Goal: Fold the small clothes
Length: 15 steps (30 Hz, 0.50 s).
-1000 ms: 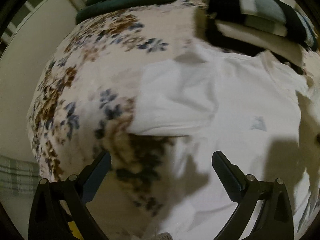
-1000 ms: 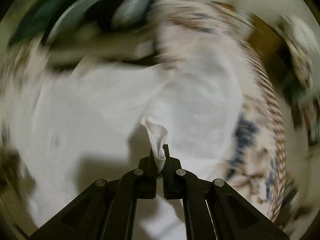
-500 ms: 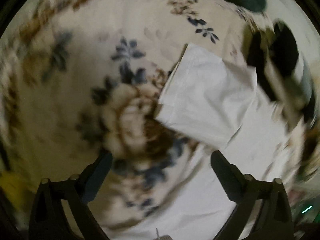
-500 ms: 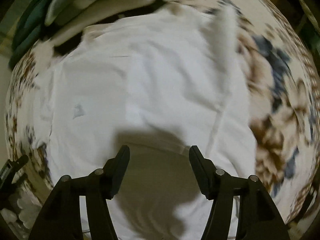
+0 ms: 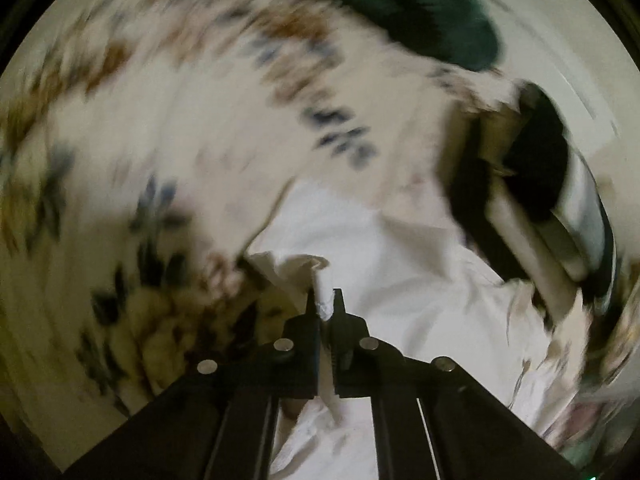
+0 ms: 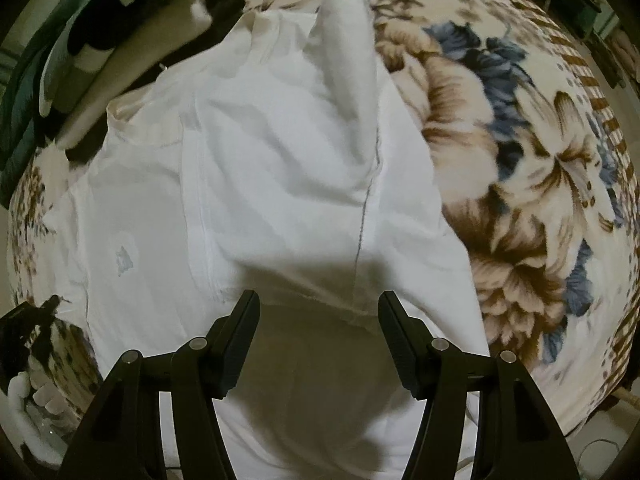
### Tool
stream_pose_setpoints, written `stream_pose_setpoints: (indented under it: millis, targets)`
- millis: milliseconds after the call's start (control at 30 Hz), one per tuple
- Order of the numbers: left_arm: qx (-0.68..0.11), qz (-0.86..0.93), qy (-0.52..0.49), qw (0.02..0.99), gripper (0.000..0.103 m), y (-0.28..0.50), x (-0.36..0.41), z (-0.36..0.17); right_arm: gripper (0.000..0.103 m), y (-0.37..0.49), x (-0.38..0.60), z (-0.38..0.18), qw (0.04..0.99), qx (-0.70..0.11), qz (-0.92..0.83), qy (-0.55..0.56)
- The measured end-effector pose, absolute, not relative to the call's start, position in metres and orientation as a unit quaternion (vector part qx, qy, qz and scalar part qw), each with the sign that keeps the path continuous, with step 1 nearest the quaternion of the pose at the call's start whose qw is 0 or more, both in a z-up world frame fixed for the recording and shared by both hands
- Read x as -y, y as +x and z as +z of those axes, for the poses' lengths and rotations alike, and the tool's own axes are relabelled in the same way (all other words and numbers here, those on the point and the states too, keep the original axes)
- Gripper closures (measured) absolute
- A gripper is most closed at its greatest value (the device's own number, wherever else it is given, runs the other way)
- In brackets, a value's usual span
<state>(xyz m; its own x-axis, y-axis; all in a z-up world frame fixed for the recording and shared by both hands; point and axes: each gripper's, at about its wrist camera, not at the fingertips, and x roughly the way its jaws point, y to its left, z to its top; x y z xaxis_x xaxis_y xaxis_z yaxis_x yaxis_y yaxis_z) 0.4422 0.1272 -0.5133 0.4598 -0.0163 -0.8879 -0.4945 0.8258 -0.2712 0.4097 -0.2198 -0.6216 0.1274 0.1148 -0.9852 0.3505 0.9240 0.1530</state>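
Note:
A small white shirt lies spread on a floral blanket. One sleeve lies folded inward across the body, on the right in the right wrist view. My right gripper is open and empty above the shirt's near edge. In the blurred left wrist view my left gripper is shut on a pinch of the shirt's other sleeve, which bunches up between the jaws. The rest of the shirt stretches away to the right.
A stack of folded dark and cream clothes lies at the blanket's far left, also in the left wrist view. A dark green item lies behind. The blanket's edge drops off at the right.
My left gripper went from open over the sleeve to shut on it. My right gripper let go of the other sleeve, which now lies folded over the body, and has stayed open.

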Motion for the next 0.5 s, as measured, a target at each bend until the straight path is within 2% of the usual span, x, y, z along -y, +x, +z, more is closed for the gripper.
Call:
stream_pose_setpoints:
  millis: [200,367,400,500]
  targets:
    - [-0.478,0.032,-0.076,0.874,0.101,0.444,-0.013,-0.471,0.039,0.395,0.247,-0.605,0.732,-0.651,-0.088,0.18]
    - [-0.508,-0.073,-0.013,0.858,0.101,0.428,0.073,-0.488,0.039,0.374,0.275,-0.596,0.729,-0.651,-0.1,0.186]
    - [-0.521,-0.082,0.0,0.85,0.098,0.427,0.086,-0.495,0.039,0.371,0.279,-0.595,0.728,-0.652,-0.103,0.186]
    - [-0.534,-0.09,0.012,0.84,0.097,0.418,0.1,-0.504,0.039,0.36,0.295,-0.592,0.721,-0.657,-0.107,0.192]
